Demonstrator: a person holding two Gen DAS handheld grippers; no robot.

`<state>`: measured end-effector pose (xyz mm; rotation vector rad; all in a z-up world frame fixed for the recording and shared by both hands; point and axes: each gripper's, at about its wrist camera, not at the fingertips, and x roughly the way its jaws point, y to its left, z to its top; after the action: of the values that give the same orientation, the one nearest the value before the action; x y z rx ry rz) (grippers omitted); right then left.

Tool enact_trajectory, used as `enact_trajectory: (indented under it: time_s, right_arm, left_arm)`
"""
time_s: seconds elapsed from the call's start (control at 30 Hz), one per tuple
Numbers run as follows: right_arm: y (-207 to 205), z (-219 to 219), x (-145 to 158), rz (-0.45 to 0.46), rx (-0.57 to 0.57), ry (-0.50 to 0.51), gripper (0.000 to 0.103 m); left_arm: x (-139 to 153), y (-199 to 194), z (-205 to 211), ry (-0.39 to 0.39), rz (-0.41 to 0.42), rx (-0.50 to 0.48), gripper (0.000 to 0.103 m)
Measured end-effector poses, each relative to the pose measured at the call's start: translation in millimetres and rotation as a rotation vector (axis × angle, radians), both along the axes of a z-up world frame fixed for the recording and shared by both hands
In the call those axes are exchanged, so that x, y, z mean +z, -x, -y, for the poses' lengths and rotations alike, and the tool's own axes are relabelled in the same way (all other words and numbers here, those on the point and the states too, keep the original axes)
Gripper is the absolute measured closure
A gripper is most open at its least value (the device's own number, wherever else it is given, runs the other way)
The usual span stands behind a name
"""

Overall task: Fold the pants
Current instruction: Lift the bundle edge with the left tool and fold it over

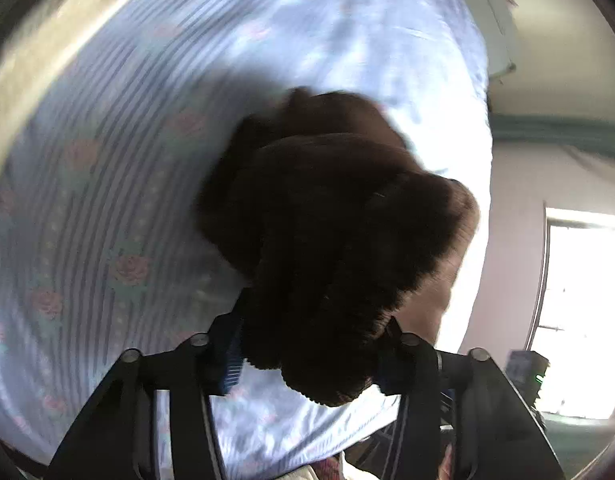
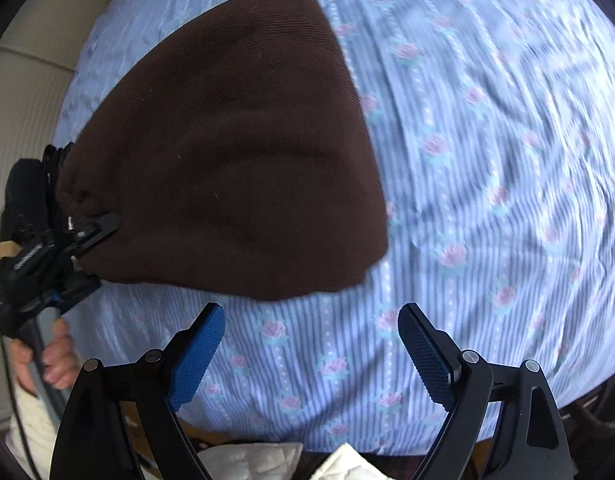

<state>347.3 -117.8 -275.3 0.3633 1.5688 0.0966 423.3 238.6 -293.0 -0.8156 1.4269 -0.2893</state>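
Dark brown pants (image 2: 235, 144) lie folded on a blue striped sheet with pink roses (image 2: 487, 184). My left gripper (image 1: 311, 344) is shut on a bunched edge of the pants (image 1: 331, 248) and lifts it off the sheet; in the right wrist view the left gripper (image 2: 87, 236) shows at the pants' left edge. My right gripper (image 2: 311, 344) is open and empty above the sheet, just near of the pants' front edge, not touching them. Its blue pads (image 2: 195, 356) are wide apart.
The sheet covers a bed or table whose edge (image 1: 483, 128) runs along the right in the left wrist view. A bright window (image 1: 579, 312) and a wall are beyond it. A beige padded surface (image 2: 19, 120) lies left of the sheet. White cloth (image 2: 251, 460) lies at the near edge.
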Motion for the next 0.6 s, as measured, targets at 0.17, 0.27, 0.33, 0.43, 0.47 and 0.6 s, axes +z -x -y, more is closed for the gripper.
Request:
enact_trajectory:
  time_s: [0.17,0.27,0.33,0.43,0.47,0.6]
  right_arm:
    - [13.4,12.6,1.5,0.024,-0.068,-0.045,0.013]
    - [8.8,10.7,-0.9,0.053,-0.093,-0.087,0.013]
    - [3.0,1.7,-0.9,0.073,-0.092,-0.107,0.013]
    - [-10.6,-14.5,-1.1,0.113,-0.081,-0.093,0.013]
    - [-15.3,-18.4,-0.5,0.134,-0.083,-0.058,0.013]
    - [-36.2,-26.2,-5.3,0.169,-0.128,0.025,0.013]
  left_arm:
    - [80.2,-27.4,25.6,-0.034,0.146,-0.083,0.06]
    - [114.9,-60.8,52.1,-0.044,0.195,-0.108,0.061]
    - [134.7,-81.2,64.9,-0.041,0.223,-0.12,0.061]
    - [162.1,-112.4,88.5,-0.017,0.263,-0.143,0.061]
    - [167.5,-115.4,91.4,-0.006,0.268,-0.145,0.061]
    - [184.7,-128.3,105.3,-0.008,0.304,-0.16,0.061]
